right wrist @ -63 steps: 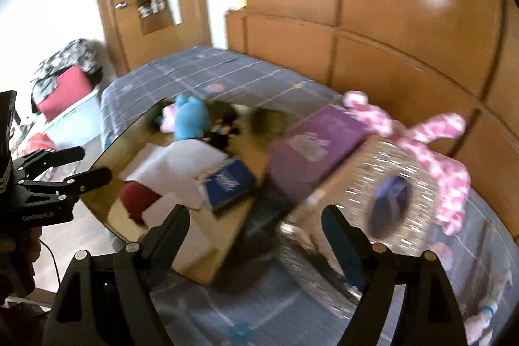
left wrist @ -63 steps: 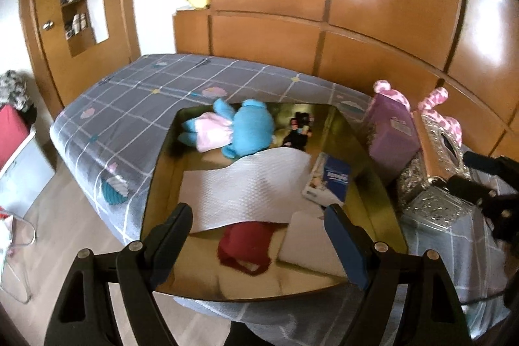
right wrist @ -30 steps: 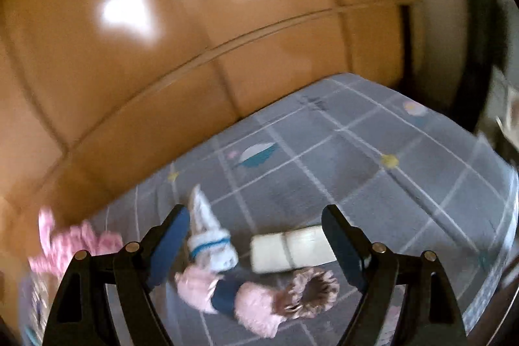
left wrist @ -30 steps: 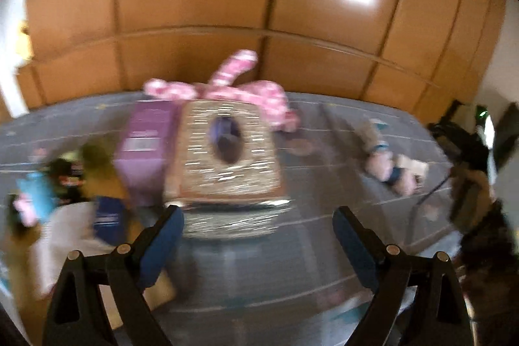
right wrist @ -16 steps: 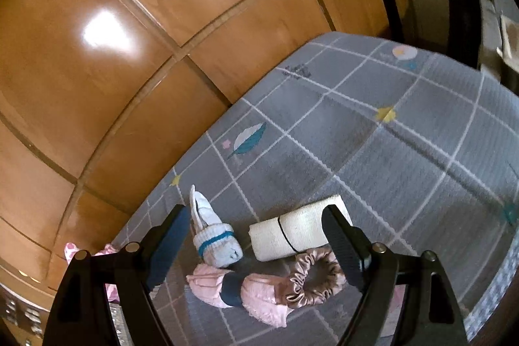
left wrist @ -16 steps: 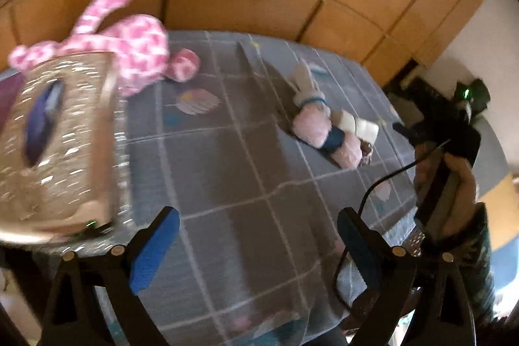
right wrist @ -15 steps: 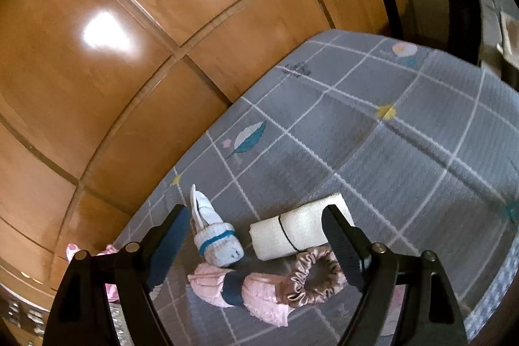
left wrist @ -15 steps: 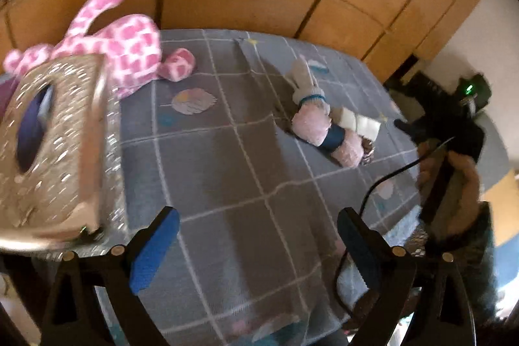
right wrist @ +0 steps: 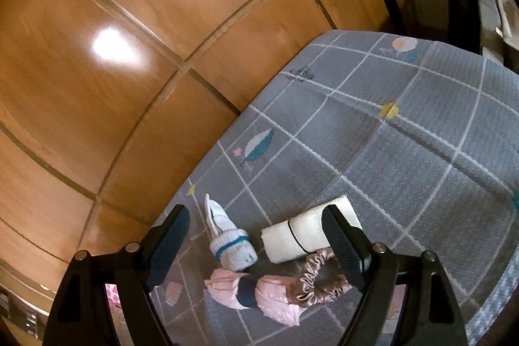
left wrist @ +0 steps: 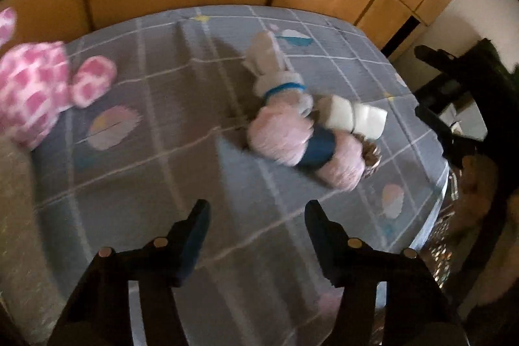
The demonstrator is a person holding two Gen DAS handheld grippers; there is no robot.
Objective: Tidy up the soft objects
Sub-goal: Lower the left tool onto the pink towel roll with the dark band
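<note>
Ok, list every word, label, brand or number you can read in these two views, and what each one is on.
None can be read.
Bedspread: one small dark printed mark near the wooden wall, too small to read; the rest are pictures.
Cream rolled cloth, white sock, pink sock roll: no labels visible.

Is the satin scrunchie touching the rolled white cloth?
Touching. In the right wrist view the scrunchie presses against the white roll's lower edge, no gap showing.

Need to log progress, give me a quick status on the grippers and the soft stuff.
Left gripper open, empty. Right gripper open, above the sock pile. Nothing in the way.
</note>
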